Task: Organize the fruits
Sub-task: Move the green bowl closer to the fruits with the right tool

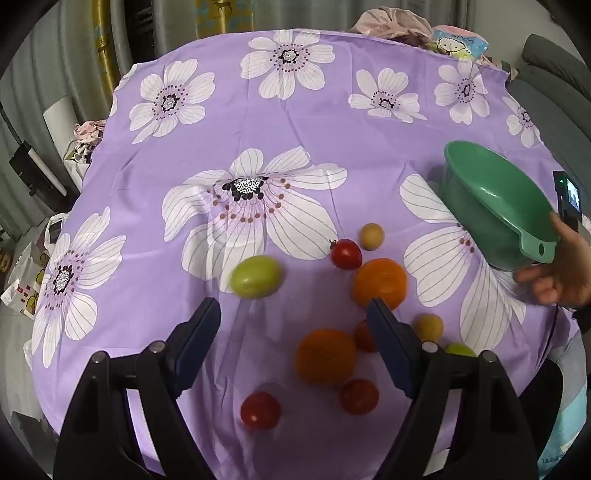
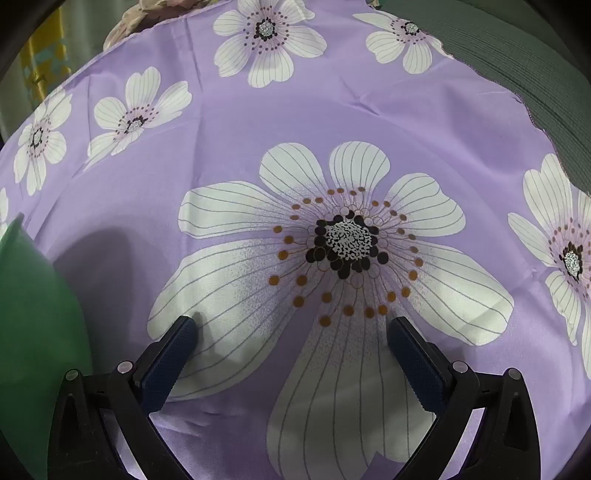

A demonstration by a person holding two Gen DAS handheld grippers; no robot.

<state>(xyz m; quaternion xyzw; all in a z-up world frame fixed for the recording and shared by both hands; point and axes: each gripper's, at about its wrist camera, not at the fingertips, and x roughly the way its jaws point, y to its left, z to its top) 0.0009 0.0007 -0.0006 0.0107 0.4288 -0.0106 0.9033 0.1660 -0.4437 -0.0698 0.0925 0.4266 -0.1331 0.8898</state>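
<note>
Several fruits lie loose on the purple flowered cloth (image 1: 295,122) in the left wrist view: a green fruit (image 1: 256,277), two oranges (image 1: 380,282) (image 1: 325,356), red tomatoes (image 1: 345,254) (image 1: 260,410) (image 1: 359,396) and small yellowish fruits (image 1: 372,236) (image 1: 428,326). My left gripper (image 1: 295,314) hangs open above them, with nothing between its fingers. A green bowl (image 1: 498,210) sits tilted at the right, and a hand (image 1: 557,277) is by its tab handle. My right gripper (image 2: 293,325) is open over bare cloth, with the bowl (image 2: 29,314) at its left.
The cloth's far edge borders piled fabric (image 1: 391,22) and a cartoon-print item (image 1: 458,42). Bags (image 1: 22,280) sit beyond the left edge. A grey-green cushion (image 2: 517,74) lies along the right side. A small black device with a screen (image 1: 567,195) shows behind the bowl.
</note>
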